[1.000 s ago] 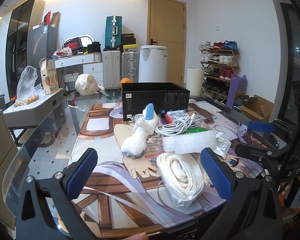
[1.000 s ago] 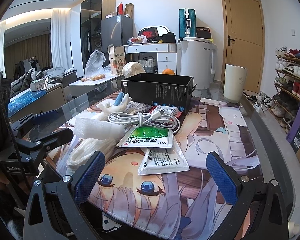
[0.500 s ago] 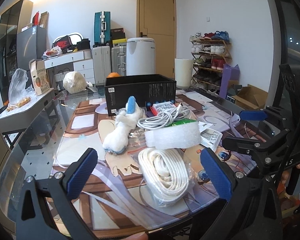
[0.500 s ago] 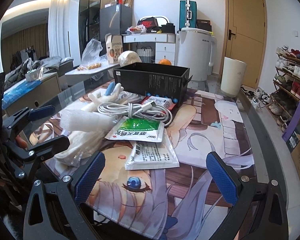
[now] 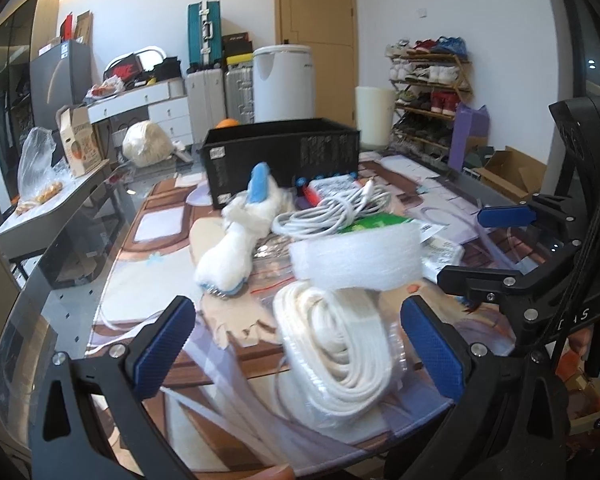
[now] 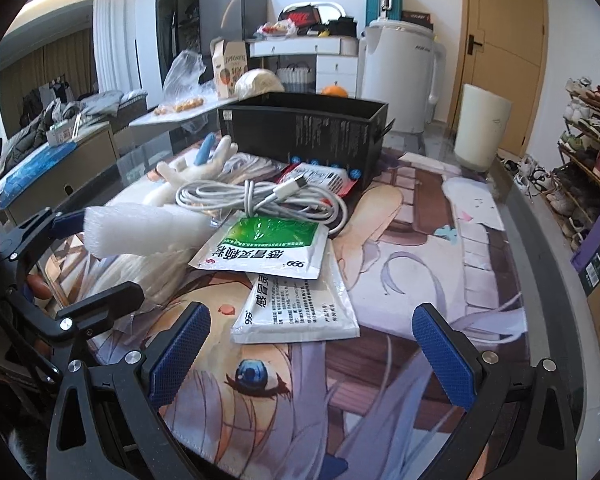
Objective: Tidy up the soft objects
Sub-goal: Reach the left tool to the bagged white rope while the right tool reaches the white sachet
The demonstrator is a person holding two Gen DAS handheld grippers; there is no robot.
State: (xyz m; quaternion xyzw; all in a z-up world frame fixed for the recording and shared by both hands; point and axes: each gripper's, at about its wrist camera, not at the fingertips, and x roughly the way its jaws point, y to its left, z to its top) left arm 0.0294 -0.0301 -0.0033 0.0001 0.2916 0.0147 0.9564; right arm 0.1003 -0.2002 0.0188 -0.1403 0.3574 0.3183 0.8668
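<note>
Glass table (image 5: 72, 264), printed desk mat (image 6: 428, 216) covering most of its top; the mat's near edge shows at the bottom of both views, bare glass strip along the left side.

Black open-top box (image 5: 284, 156) stands at the back of the mat, upright. Behind it, off the table: white appliance (image 5: 284, 80), suitcases, a shoe rack to the right.

Soft items crowd the mat in front of the box. Bagged coil of white rope (image 5: 340, 356) lies nearest, between the left gripper's (image 5: 300, 348) fingers but not touched by either pad. White foam roll (image 5: 358, 258) rests across the coil's far end. White plush toy (image 5: 236, 248), blue-tipped, lies left of the foam, reaching back towards the box. White charging cable (image 6: 260, 200), bundled, sits just in front of the box, overlapping a green-and-white sachet (image 6: 268, 246); a second white sachet (image 6: 296, 308) lies partly under that one, nearer the right gripper (image 6: 312, 354).

Left gripper: jaws spread wide, nothing held. Right gripper: jaws spread wide, empty, low over the mat's near edge with the white sachet just ahead.

Open mat right of the sachets and cable, clear to the far right edge. Each gripper's frame intrudes into the other's view.
</note>
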